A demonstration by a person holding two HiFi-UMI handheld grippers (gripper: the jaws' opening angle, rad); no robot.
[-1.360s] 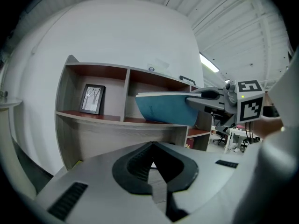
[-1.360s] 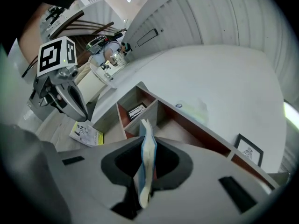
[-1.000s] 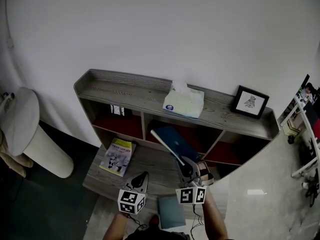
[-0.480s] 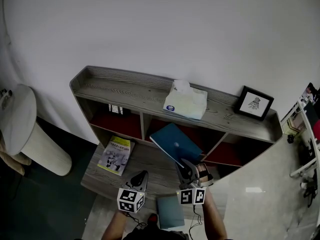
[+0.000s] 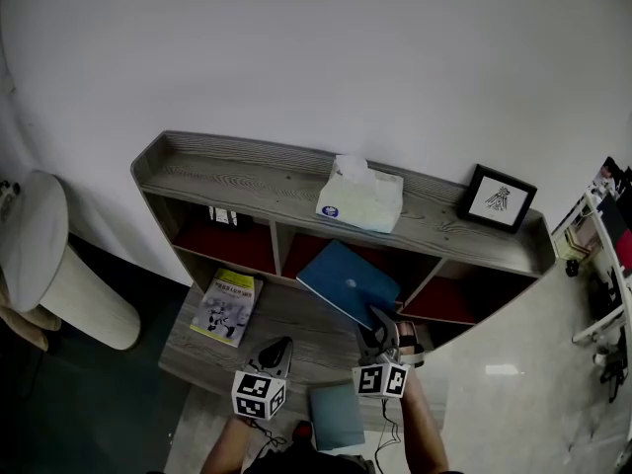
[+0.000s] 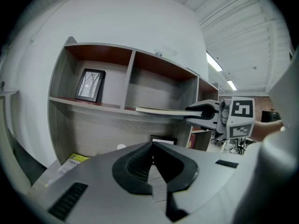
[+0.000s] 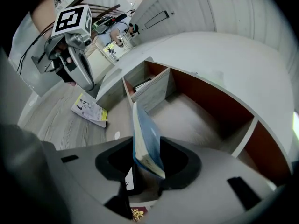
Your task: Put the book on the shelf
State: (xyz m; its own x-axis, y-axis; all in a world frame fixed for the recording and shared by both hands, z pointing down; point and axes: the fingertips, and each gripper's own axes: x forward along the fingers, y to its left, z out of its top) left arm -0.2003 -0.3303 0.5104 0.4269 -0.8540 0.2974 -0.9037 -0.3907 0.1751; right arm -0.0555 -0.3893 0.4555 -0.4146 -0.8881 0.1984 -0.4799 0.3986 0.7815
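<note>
Fingers (image 7: 183, 164) of the near-level right gripper (image 5: 380, 330) have just been opening, loose around the blue book (image 5: 348, 282) lying flat in the shelf's (image 5: 296, 181) middle compartment. The left gripper (image 5: 278, 352) is clenched, empty.

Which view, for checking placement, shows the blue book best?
Head view: the blue book shows its whole cover at the shelf. Right gripper view: only its end between the fingers. Left gripper view: just its thin edge.

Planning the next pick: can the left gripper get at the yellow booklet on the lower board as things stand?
Likely yes. The empty left gripper hangs beside the yellow booklet, which lies flat and uncovered on the lower board, with nothing between them. Its shut jaws would need to open first.
</note>
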